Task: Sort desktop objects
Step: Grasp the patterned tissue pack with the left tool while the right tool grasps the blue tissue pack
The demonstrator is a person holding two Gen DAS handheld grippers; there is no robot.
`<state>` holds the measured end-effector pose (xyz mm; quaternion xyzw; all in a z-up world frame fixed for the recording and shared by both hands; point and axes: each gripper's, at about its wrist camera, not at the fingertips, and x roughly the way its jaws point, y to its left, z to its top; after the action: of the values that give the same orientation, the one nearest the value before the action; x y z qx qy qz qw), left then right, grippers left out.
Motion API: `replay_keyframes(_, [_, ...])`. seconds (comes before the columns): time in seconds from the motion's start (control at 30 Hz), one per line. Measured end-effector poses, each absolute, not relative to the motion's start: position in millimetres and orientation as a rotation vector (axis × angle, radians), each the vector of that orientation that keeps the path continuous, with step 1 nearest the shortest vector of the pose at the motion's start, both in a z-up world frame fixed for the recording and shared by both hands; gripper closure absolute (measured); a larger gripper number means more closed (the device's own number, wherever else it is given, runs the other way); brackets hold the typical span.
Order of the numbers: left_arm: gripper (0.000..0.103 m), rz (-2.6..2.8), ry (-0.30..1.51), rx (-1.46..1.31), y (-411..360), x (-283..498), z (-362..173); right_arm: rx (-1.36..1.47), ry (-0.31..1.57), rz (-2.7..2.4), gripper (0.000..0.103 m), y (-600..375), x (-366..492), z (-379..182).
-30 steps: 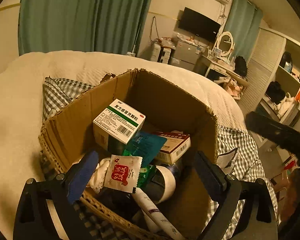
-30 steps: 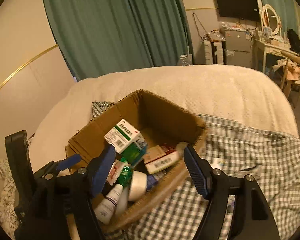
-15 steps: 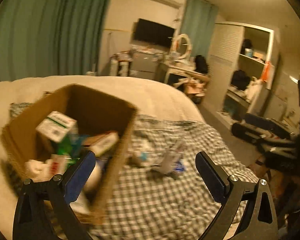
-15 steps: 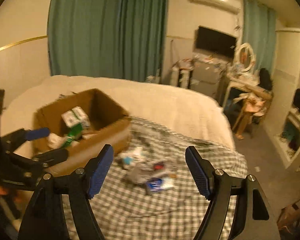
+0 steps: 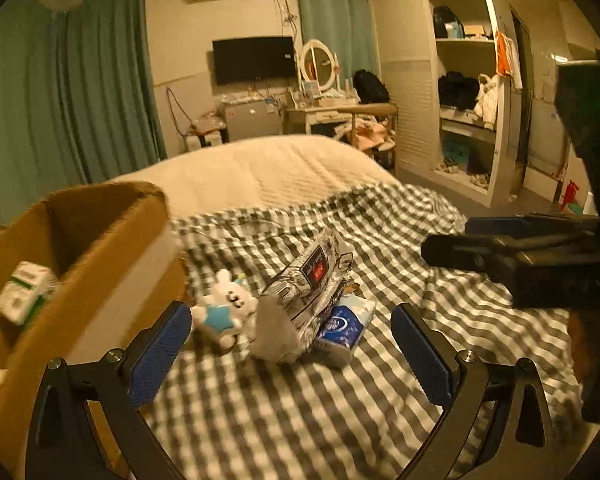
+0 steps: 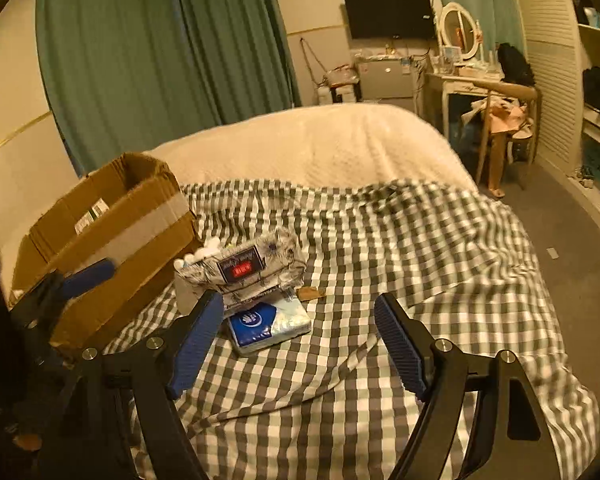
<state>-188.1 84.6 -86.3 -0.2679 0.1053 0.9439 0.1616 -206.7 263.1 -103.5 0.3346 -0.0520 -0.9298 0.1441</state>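
A cardboard box (image 5: 100,240) (image 6: 112,232) with a green-and-white medicine carton (image 5: 22,296) inside stands at the left on the checked cloth (image 5: 300,400) (image 6: 380,248). Beside it lie a small pile: a white plush bunny keychain (image 5: 222,312), a silvery printed snack bag (image 5: 308,292) (image 6: 244,270) and a blue tissue pack (image 5: 346,328) (image 6: 268,322). My left gripper (image 5: 292,350) is open, just short of the pile. My right gripper (image 6: 298,346) is open too, the tissue pack near its left finger. Neither holds anything.
The cloth lies over a cream bedspread (image 6: 320,140). Green curtains (image 6: 160,60), a wall TV (image 6: 388,16), a dressing table with a round mirror (image 6: 458,32) and open shelves (image 5: 468,100) line the room. The right gripper's body (image 5: 540,252) shows at the left wrist view's right.
Both grippers have swung right, away from over the box to the pile on the checked cloth. Both stayed open and empty.
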Motion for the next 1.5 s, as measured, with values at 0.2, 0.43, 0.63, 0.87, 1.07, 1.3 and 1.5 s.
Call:
replay_keyframes(0.2, [0.06, 2.613, 0.311, -0.888, 99.5, -237.8, -120.1, 1.016, -0.192, -2.671, 0.025, 274.1, -221.9, -122.4])
replay_keyframes(0.43, [0.083, 2.656, 0.272, -0.955, 86.4, -230.7, -111.7, 0.997, -0.296, -2.552, 0.014, 281.0, -233.7, -129.2])
replay_keyframes(0.63, [0.083, 2.852, 0.175, -1.08, 64.8, -211.6, -104.2, 1.06, -0.193, -2.456, 0.009, 247.6, -241.2, -144.6])
replay_keyframes(0.87, [0.083, 2.889, -0.03, -1.189, 39.4, -198.6, -117.0, 1.193, 0.022, -2.438, 0.009, 210.5, -254.4, -174.0])
replay_keyframes(1.07, [0.082, 2.811, -0.01, -1.191, 43.3, -200.7, -126.6, 1.206, 0.011, -2.45, 0.009, 210.5, -268.9, -185.1])
replay_keyframes(1.3, [0.082, 2.721, -0.079, -1.263, 42.0, -209.9, -140.9, 1.265, -0.116, -2.422, 0.027, 219.8, -267.9, -189.9])
replay_keyframes(1.5, [0.082, 2.73, -0.136, -1.193, 35.8, -199.3, -112.9, 1.229, -0.166, -2.484, 0.028, 239.0, -248.0, -168.9])
